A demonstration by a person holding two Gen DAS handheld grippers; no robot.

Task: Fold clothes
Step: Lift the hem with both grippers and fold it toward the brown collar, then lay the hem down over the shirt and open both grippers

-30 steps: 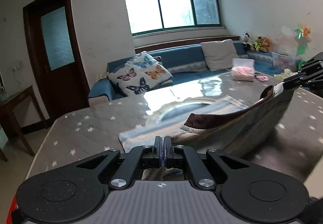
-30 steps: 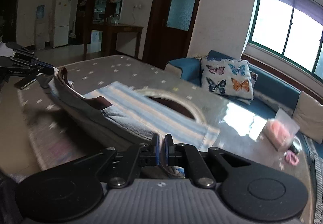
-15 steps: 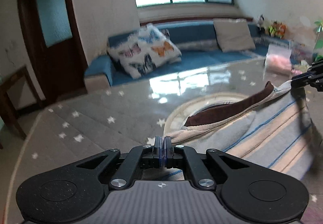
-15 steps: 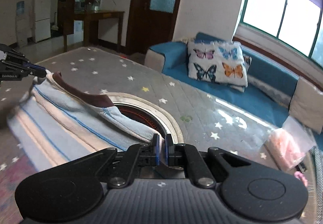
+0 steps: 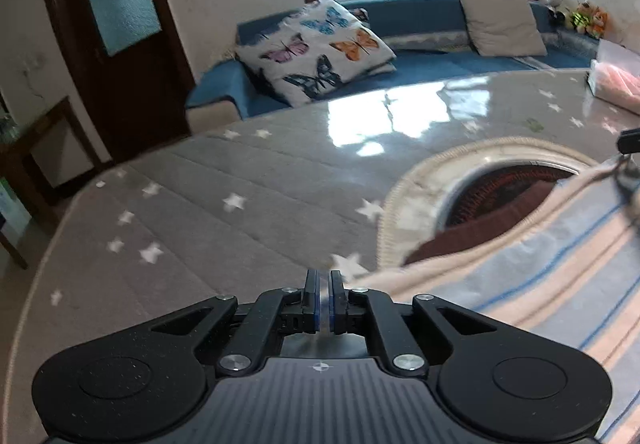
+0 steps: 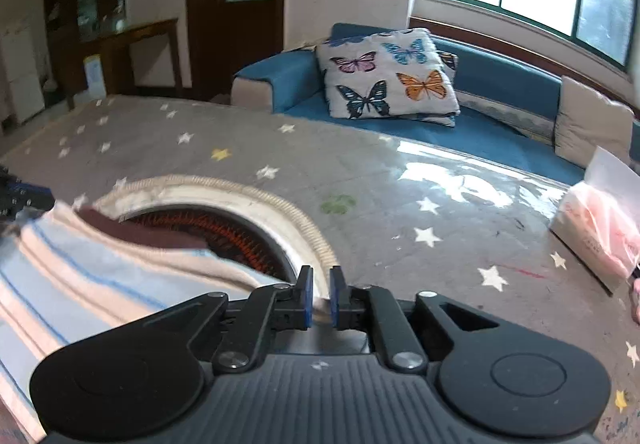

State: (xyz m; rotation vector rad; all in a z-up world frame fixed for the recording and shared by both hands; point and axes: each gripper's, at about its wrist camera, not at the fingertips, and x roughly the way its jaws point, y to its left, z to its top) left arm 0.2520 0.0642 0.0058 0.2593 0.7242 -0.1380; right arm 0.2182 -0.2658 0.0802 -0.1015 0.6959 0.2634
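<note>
Both grippers have carried the striped garment [image 5: 532, 284] down flat beside the round inset [image 6: 248, 199]. Left gripper [image 5: 324, 302] and right gripper [image 6: 320, 298] are opening, each at one corner; the hem runs between them.

Right gripper [image 6: 320, 294] over the striped garment [image 6: 80, 284] on the star-print table cover [image 6: 360, 179].
The jaws are opening, a narrow gap between the blue pads; the garment's edge lies between them. The garment spreads left of the claw, over a round opening [image 6: 224, 228]. The left gripper [image 6: 20, 197] holds its far-left corner. A pink bag [image 6: 600, 228] lies well right.
</note>
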